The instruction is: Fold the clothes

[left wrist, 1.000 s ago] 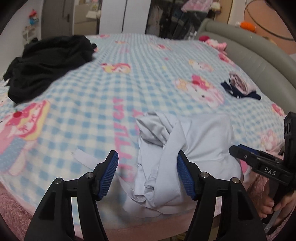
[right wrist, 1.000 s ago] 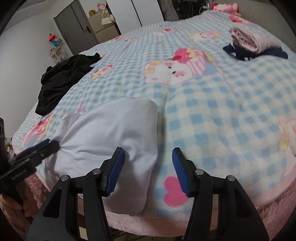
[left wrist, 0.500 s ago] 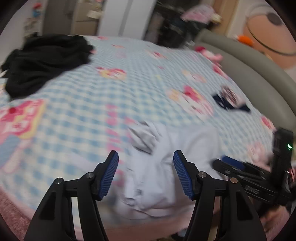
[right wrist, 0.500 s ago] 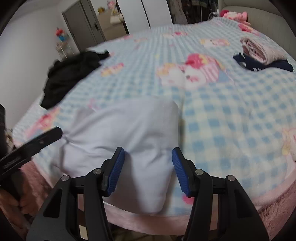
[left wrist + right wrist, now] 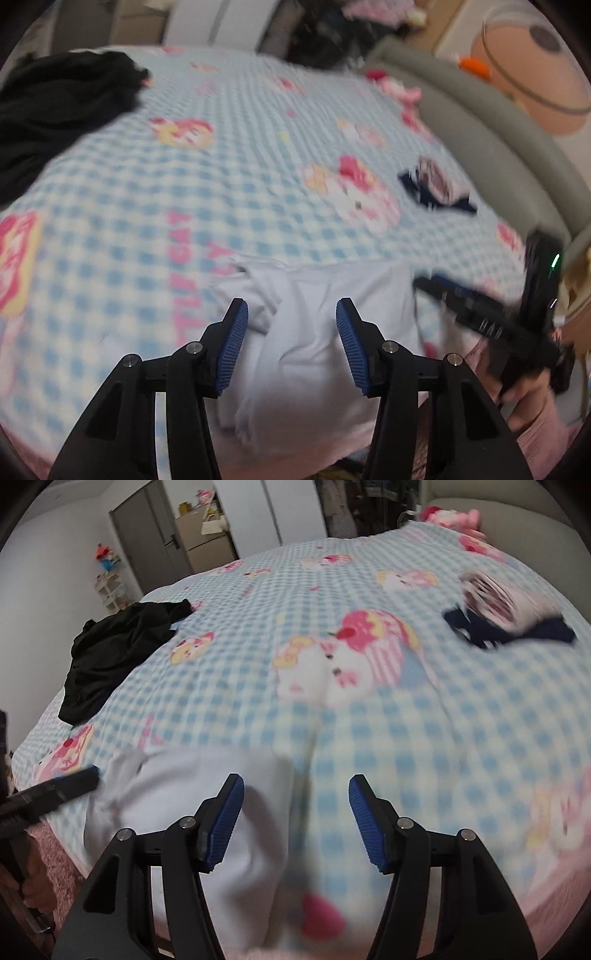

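Observation:
A pale lilac-white garment (image 5: 321,332) lies bunched at the near edge of the bed, with its left part crumpled. It also shows in the right wrist view (image 5: 192,797). My left gripper (image 5: 291,343) is open and empty, hovering over the garment's middle. My right gripper (image 5: 295,816) is open and empty above the garment's right edge. The right gripper shows in the left wrist view (image 5: 480,317) at the garment's right side. The left gripper shows in the right wrist view (image 5: 48,794) at the garment's left side.
A blue-and-white checked blanket (image 5: 221,166) with cartoon prints covers the bed. A black garment (image 5: 55,110) is heaped at the far left; it also shows in the right wrist view (image 5: 114,653). A folded pink-striped and navy pile (image 5: 506,613) lies at the right. A grey headboard (image 5: 498,147) curves along the right.
Both grippers have shifted, and both views are blurred by motion. The left gripper moved right, over the garment's middle. The right gripper moved back toward the garment's right edge. Both stayed open.

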`<state>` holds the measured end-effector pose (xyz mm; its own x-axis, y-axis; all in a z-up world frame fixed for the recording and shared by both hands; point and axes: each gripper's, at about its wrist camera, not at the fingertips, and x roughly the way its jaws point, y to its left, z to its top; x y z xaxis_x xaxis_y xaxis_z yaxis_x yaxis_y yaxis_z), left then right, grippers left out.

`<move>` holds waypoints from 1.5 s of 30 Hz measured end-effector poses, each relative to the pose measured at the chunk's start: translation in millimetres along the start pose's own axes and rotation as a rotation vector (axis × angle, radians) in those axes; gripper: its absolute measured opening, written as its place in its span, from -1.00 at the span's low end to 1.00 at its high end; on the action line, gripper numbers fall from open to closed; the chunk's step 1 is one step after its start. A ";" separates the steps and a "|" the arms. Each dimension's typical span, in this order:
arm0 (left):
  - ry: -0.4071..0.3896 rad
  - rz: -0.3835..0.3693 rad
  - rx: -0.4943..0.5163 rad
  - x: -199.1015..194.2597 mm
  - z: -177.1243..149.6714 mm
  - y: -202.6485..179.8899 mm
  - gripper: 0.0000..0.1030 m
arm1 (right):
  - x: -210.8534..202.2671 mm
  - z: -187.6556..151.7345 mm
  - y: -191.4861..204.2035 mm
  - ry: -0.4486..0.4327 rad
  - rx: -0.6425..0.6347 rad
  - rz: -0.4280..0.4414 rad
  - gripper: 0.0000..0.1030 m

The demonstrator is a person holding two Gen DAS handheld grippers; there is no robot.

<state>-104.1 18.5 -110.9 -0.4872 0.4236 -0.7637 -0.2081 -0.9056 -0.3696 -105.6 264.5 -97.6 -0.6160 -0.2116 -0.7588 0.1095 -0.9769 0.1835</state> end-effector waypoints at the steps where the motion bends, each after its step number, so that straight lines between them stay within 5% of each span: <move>1: 0.033 -0.001 -0.018 13.9 3.2 3.5 0.01 | 7.1 5.4 1.7 0.007 -0.023 -0.004 0.19; 3: 0.066 0.013 -0.078 33.1 3.8 12.3 -0.06 | 22.3 10.5 2.8 0.033 -0.052 -0.008 0.19; 5: 0.052 0.016 -0.134 37.8 0.7 18.3 -0.46 | 32.5 6.0 -1.8 0.052 -0.037 0.001 0.19; 6: 0.040 -0.002 -0.126 36.1 3.1 16.2 -0.66 | 34.6 1.9 -5.9 0.052 -0.017 0.011 0.18; 8: 0.014 -0.039 -0.082 29.6 9.7 6.6 -0.73 | 31.5 -5.9 -11.8 0.022 0.009 0.018 0.09; 10: -0.046 -0.068 -0.032 16.1 20.7 -7.5 -0.74 | 25.8 -7.8 -9.4 -0.006 -0.021 -0.004 -0.74; 13: -0.148 -0.094 0.030 -4.1 34.8 -24.1 -0.74 | 14.0 -7.7 -1.4 -0.059 -0.084 -0.089 -0.83; 16: -0.113 -0.102 0.013 8.3 37.7 -11.5 -0.71 | 15.7 -9.1 -8.3 -0.047 -0.087 -0.186 -0.83; 19: 0.040 -0.121 -0.115 48.0 18.2 24.2 -0.70 | 14.9 -7.9 -23.2 -0.029 0.037 -0.128 -0.82; 21: 0.008 -0.163 -0.159 49.3 5.9 31.9 -0.70 | 3.9 -3.4 -24.4 -0.073 0.088 -0.063 -0.72; 22: -0.007 -0.177 -0.165 47.3 4.0 31.1 -0.69 | -3.9 0.0 -20.8 -0.110 0.092 -0.028 -0.51; 25: -0.030 -0.174 -0.160 42.3 5.3 27.9 -0.69 | 3.0 5.0 2.7 -0.081 0.037 0.080 -0.34; 31: -0.122 -0.065 -0.179 11.3 8.9 37.9 -0.74 | 37.7 -17.6 11.4 0.003 -0.020 0.019 -0.35; 35: -0.088 0.069 -0.229 5.5 5.4 66.4 -0.84 | 36.6 -19.1 5.6 0.008 -0.002 0.011 -0.22; 37: -0.107 0.002 -0.247 -2.9 7.0 70.9 -0.84 | 33.3 -19.1 1.3 0.001 0.023 0.026 -0.22; 41: -0.183 -0.029 -0.067 -18.9 21.2 29.2 -0.63 | 21.0 -8.5 1.7 -0.039 0.059 0.067 -0.22; 42: -0.172 -0.032 -0.018 -15.0 24.9 17.6 -0.35 | 19.3 -4.3 3.5 -0.046 0.060 0.079 -0.22; 45: -0.091 -0.004 0.107 15.1 30.6 -12.3 -0.27 | 19.9 -1.5 12.7 -0.049 0.031 0.081 -0.18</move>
<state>-134.8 35.3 -101.7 -0.5598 0.4283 -0.7094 -0.2976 -0.9029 -0.3103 -115.3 247.9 -111.4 -0.6440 -0.2870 -0.7091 0.1362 -0.9552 0.2628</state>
